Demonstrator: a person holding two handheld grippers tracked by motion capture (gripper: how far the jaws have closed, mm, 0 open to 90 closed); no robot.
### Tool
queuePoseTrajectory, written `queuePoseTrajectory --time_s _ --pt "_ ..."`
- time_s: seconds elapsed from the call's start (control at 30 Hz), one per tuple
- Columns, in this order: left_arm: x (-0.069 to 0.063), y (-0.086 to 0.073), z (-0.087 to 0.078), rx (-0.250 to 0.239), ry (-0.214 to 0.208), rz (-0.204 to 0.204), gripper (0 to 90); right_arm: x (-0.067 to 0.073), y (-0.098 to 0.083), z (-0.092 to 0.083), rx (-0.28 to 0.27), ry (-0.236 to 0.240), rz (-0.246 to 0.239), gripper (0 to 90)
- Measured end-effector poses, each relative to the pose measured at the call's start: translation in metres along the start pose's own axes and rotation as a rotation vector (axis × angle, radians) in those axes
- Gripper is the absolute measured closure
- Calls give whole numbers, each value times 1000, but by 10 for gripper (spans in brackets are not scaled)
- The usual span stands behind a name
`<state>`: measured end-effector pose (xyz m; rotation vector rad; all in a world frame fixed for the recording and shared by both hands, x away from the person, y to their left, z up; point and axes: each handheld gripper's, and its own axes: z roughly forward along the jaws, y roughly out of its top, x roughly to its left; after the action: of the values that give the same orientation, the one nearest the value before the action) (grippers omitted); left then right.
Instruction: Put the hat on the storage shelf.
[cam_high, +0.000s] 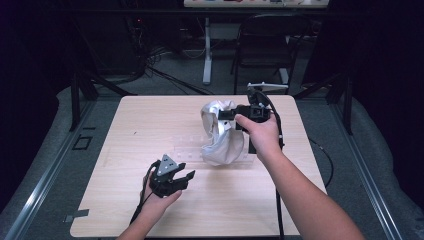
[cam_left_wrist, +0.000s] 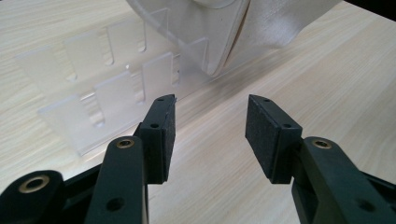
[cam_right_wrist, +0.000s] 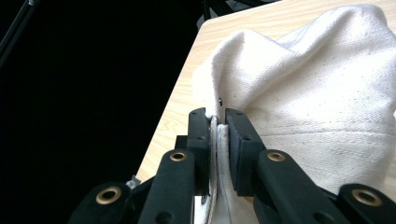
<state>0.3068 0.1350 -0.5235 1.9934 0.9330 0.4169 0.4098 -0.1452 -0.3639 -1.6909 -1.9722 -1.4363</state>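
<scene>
The right tool (cam_high: 227, 114) is clenched on the rim of a white cloth bag (cam_high: 220, 135); in the right gripper view its black pads (cam_right_wrist: 233, 140) pinch the bag's hemmed edge between them. The bag stands bunched at about two o'clock from the middle of the wooden counter (cam_high: 125, 210), resting on the right end of a clear plastic slotted rack (cam_high: 192, 147) that lies flat there. The left tool (cam_high: 186, 176) hangs released at about seven o'clock from the bag, near the counter's front edge, jaws apart with nothing between them, pointing toward the rack and a round, pale object (cam_left_wrist: 219, 32) in the bag.
</scene>
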Motion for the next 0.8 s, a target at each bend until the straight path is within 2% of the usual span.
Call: queuePoseTrajectory --time_s 0.17,0.3,0.33,0.43,0.5,0.63,0.8 --pt "10 -7 -10 6 10 -4 526 -3 -1 -3 -5 -3 3 801" --pt "21 -13 -15 3 24 -36 524 -6 -1 -7 -12 1 10 782" --pt "24 -15 -16 0 34 -61 524 -7 -1 -8 -14 1 11 778" --pt "31 -17 -15 -5 28 -93 516 -8 -1 -13 -29 8 16 747" --pt "34 -17 -15 -3 35 -99 513 -9 -2 -17 -32 7 15 726" --pt "39 -19 -15 -6 44 -115 508 -13 -7 -26 -38 17 -1 656" --pt "42 -20 -15 -6 53 -121 505 -18 -14 -33 -44 0 -40 608"
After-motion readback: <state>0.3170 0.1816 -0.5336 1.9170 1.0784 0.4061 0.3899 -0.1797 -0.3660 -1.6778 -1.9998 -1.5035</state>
